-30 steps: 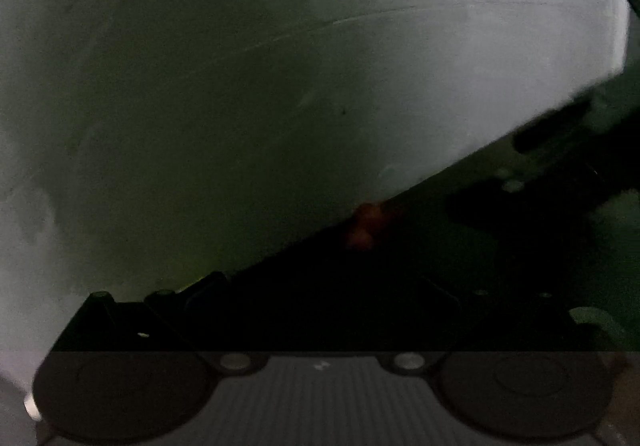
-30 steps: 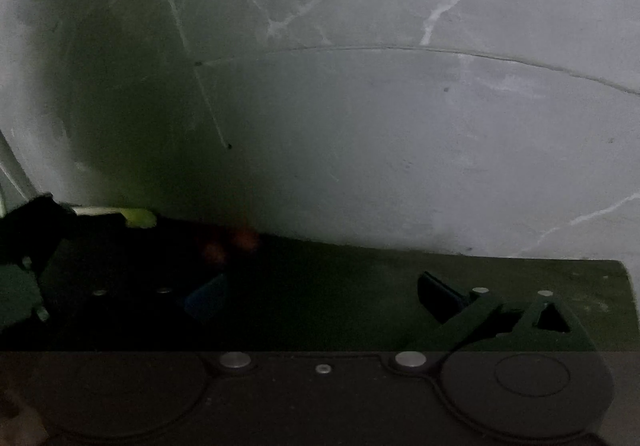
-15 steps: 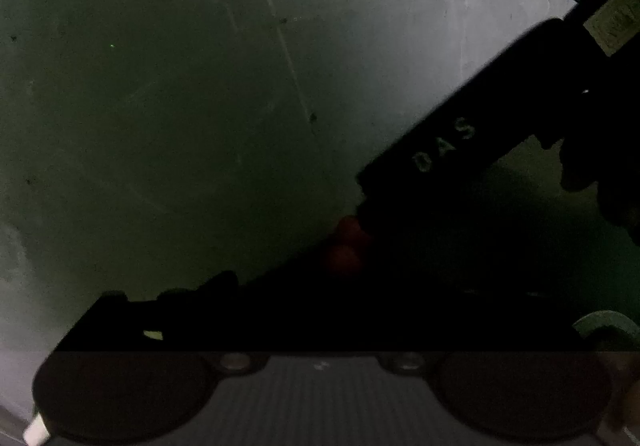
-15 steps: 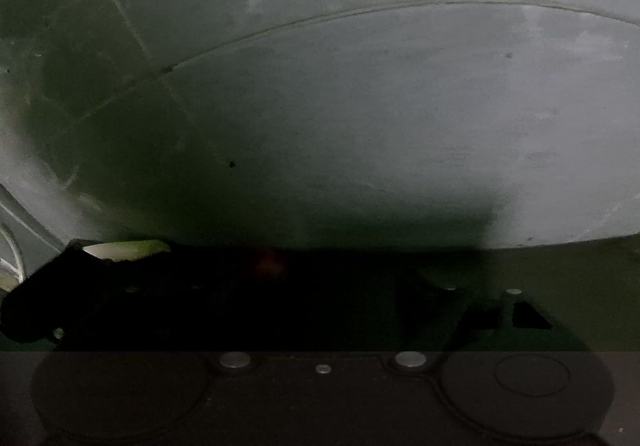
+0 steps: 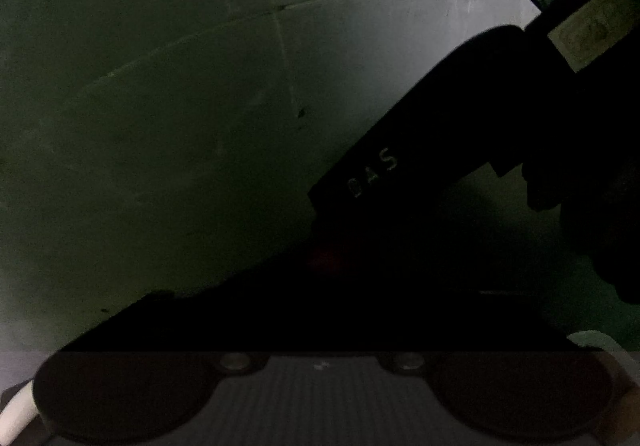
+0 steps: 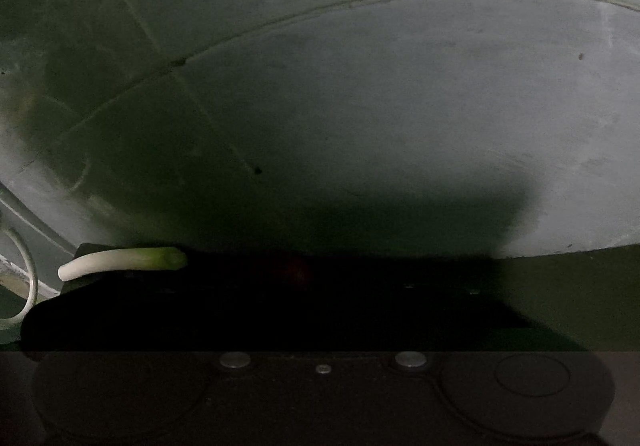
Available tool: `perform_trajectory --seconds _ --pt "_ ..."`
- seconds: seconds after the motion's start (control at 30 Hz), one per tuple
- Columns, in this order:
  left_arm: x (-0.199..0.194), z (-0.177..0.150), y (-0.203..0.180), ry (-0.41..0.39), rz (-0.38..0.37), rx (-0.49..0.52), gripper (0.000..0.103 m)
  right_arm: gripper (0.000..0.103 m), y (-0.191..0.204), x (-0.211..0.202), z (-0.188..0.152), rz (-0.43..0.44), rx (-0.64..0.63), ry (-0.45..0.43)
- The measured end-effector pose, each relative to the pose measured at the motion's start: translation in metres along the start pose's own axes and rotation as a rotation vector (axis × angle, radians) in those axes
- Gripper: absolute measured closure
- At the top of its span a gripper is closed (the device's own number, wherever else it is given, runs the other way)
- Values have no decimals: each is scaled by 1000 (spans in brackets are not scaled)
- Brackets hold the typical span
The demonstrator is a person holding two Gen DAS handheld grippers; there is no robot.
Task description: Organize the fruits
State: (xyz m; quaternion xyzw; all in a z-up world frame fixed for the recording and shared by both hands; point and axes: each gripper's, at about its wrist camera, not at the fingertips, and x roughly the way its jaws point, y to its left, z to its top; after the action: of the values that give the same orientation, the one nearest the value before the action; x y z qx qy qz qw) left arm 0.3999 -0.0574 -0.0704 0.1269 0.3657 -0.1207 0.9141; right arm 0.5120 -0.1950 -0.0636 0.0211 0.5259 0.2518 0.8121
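Note:
Both views are very dark. A dim red fruit-like shape (image 5: pixel 326 260) lies low in the left wrist view, at the edge of a dark surface. A faint red glow (image 6: pixel 296 266) shows in the right wrist view. The other gripper's black body (image 5: pixel 420 149), marked "DAS", crosses the left wrist view from the upper right, just above the red shape. A white and green stalk (image 6: pixel 120 260) lies at the left of the right wrist view. Neither gripper's fingers can be made out in the shadow.
A grey wall (image 6: pixel 360 105) with cracks and a seam fills the upper part of both views. A dark green surface (image 6: pixel 580 286) runs along the bottom. A white cable loop (image 6: pixel 28 278) hangs at the far left.
The black gripper body has come into the left wrist view from the upper right. Both views have grown darker and the wall has shifted. The stalk shows more fully in the right wrist view.

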Motion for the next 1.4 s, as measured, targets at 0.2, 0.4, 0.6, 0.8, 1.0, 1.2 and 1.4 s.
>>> perform_trajectory --seconds 0.2,0.4,0.6,0.8,1.0,1.2,1.4 --pt "-11 5 11 -3 -23 -11 55 60 -4 -3 3 12 9 4" --pt "-15 12 14 1 -21 -45 68 60 -5 -4 3 16 16 4" --pt "-12 25 17 12 -35 -92 78 60 -5 -4 -1 15 31 -4" --pt "-24 19 16 19 0 -138 78 59 -5 -4 -5 9 32 -12" --pt "-35 17 15 34 33 -170 78 56 2 -2 -7 -7 11 -18" --pt "-39 19 9 41 49 -181 78 55 14 7 -8 -14 -17 -22" --pt "-44 12 5 42 53 -186 78 54 24 13 -8 -14 -60 -27"
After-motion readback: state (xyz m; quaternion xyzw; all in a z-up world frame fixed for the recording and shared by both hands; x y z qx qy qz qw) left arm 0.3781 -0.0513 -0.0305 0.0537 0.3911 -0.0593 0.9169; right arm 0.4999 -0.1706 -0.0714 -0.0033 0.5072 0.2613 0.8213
